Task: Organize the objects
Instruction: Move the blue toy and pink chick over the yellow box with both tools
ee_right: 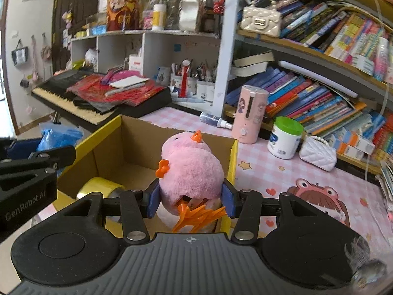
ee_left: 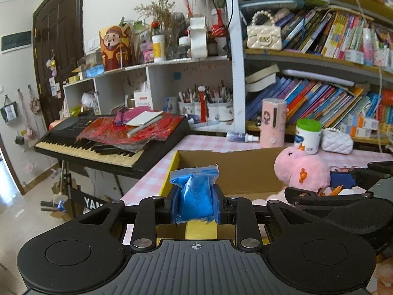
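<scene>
My left gripper (ee_left: 195, 205) is shut on a blue plastic bag (ee_left: 195, 191) and holds it over the near left edge of an open cardboard box (ee_left: 235, 162) with yellow sides. My right gripper (ee_right: 191, 201) is shut on a pink plush chick (ee_right: 191, 169) with an orange beak and feet, held above the box (ee_right: 137, 152). The chick (ee_left: 301, 169) and the right gripper (ee_left: 343, 182) show at the right in the left wrist view. The bag (ee_right: 59, 136) and the left gripper show at the left in the right wrist view. A yellow tape roll (ee_right: 100, 186) lies in the box.
The box stands on a pink checked table (ee_right: 282, 182). Behind it stand a pink cylinder (ee_right: 250, 114), a green-lidded white jar (ee_right: 285, 137), a white quilted purse (ee_right: 318, 153) and a small spray bottle (ee_right: 215, 119). A keyboard (ee_left: 110, 137) is at the left, bookshelves (ee_left: 319, 103) behind.
</scene>
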`<control>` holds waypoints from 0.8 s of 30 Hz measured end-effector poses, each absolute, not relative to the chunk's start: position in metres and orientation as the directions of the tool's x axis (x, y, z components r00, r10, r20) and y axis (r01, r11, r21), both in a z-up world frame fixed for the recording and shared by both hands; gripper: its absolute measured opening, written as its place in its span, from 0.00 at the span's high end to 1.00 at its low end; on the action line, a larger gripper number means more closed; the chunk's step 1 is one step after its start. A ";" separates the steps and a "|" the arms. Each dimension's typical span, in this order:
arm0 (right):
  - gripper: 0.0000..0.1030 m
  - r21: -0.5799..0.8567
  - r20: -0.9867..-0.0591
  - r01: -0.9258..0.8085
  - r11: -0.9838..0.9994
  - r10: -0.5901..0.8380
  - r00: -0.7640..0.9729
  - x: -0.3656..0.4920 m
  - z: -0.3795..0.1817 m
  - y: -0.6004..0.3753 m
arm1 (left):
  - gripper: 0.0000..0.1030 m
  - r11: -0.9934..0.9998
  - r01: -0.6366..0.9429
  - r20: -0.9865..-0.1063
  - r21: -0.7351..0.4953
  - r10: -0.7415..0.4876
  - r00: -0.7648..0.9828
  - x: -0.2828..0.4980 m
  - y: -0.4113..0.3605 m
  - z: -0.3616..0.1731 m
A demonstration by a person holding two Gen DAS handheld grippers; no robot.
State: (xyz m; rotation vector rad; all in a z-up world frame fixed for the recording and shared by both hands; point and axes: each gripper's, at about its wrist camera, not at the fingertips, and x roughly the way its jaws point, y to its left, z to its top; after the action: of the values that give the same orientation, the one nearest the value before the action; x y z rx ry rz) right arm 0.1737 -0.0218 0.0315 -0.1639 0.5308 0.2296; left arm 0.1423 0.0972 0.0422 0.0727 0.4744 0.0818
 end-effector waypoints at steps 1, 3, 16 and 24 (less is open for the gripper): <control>0.54 -0.101 -0.528 -0.273 0.957 0.181 0.830 0.181 0.028 -0.021 | 0.75 0.994 -0.066 -0.459 0.091 0.101 0.883 0.146 0.097 0.041; 0.54 -0.108 -0.549 -0.299 0.948 0.194 0.813 0.192 0.023 -0.019 | 0.75 0.992 -0.076 -0.476 0.097 0.113 0.872 0.157 0.096 0.036; 0.54 -0.108 -0.639 -0.406 0.908 0.249 0.728 0.228 -0.006 -0.009 | 0.75 0.987 -0.079 -0.566 0.138 0.144 0.811 0.192 0.091 0.012; 0.53 -0.088 -0.675 -0.429 0.899 0.263 0.689 0.240 -0.014 -0.006 | 0.75 0.988 -0.073 -0.613 0.138 0.143 0.777 0.203 0.094 0.002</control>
State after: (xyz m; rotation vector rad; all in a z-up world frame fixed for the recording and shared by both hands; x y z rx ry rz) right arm 0.2399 -0.0062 -0.0141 -0.2474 0.7120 0.3912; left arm 0.2027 0.0942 0.0020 0.1092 0.6713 0.1169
